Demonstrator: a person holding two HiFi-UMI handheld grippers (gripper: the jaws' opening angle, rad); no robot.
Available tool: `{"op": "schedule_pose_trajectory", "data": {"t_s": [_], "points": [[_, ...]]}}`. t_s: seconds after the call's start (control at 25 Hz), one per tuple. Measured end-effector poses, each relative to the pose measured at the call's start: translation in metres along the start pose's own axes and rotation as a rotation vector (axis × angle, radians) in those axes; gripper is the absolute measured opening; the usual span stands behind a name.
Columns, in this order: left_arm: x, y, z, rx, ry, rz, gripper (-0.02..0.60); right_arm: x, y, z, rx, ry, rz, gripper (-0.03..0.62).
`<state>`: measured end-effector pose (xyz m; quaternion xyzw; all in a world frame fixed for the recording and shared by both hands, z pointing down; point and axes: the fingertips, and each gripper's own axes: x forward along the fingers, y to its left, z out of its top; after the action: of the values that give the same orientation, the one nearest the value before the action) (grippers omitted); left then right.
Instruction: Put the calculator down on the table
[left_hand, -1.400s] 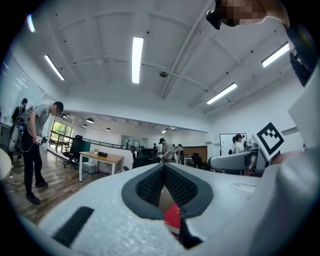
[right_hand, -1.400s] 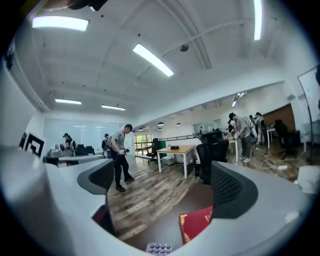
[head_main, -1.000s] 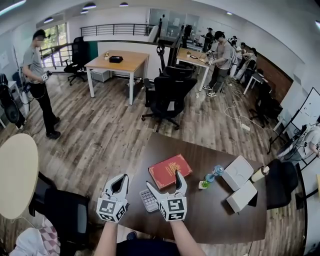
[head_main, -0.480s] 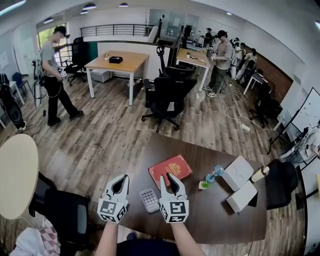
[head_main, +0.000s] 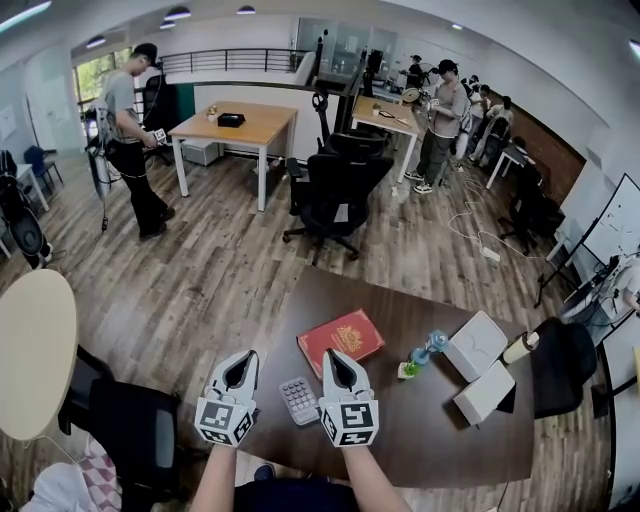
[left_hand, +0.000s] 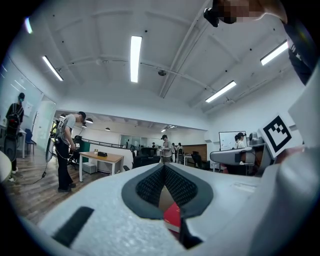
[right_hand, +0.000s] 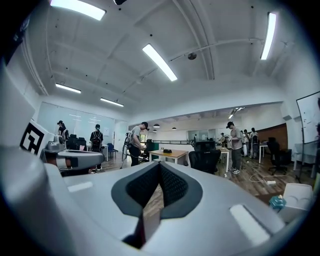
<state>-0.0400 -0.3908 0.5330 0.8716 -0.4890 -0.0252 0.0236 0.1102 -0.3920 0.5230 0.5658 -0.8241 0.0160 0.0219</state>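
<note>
The grey calculator (head_main: 298, 400) lies flat on the dark brown table (head_main: 420, 440), near its front left edge. It sits between my two grippers and neither touches it. My left gripper (head_main: 245, 354) hovers just left of it with its jaws shut and empty; in the left gripper view its tips (left_hand: 163, 165) meet. My right gripper (head_main: 330, 354) is just right of the calculator, also shut with nothing in it, and its tips (right_hand: 160, 163) meet in the right gripper view. Both point level, away from me.
A red book (head_main: 340, 341) lies just beyond the grippers. Farther right stand a small bottle (head_main: 428, 347), two white boxes (head_main: 475, 345) and a cylinder (head_main: 520, 347). A black chair (head_main: 125, 420) and a round table (head_main: 35, 350) are at the left. People stand across the room.
My right gripper's jaws have gone from wide open to shut, leaving the calculator lying on the table. A person at the back left has walked to the right.
</note>
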Motion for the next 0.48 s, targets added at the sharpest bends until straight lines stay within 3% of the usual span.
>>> {"op": "schedule_pose_trajectory", "data": {"t_s": [0.48], "points": [[0.0027,-0.0001,-0.0032,0.001,0.005,-0.010,-0.003,-0.0012,-0.0024,0.0032,-0.012,-0.011,-0.002,0.006]]}}
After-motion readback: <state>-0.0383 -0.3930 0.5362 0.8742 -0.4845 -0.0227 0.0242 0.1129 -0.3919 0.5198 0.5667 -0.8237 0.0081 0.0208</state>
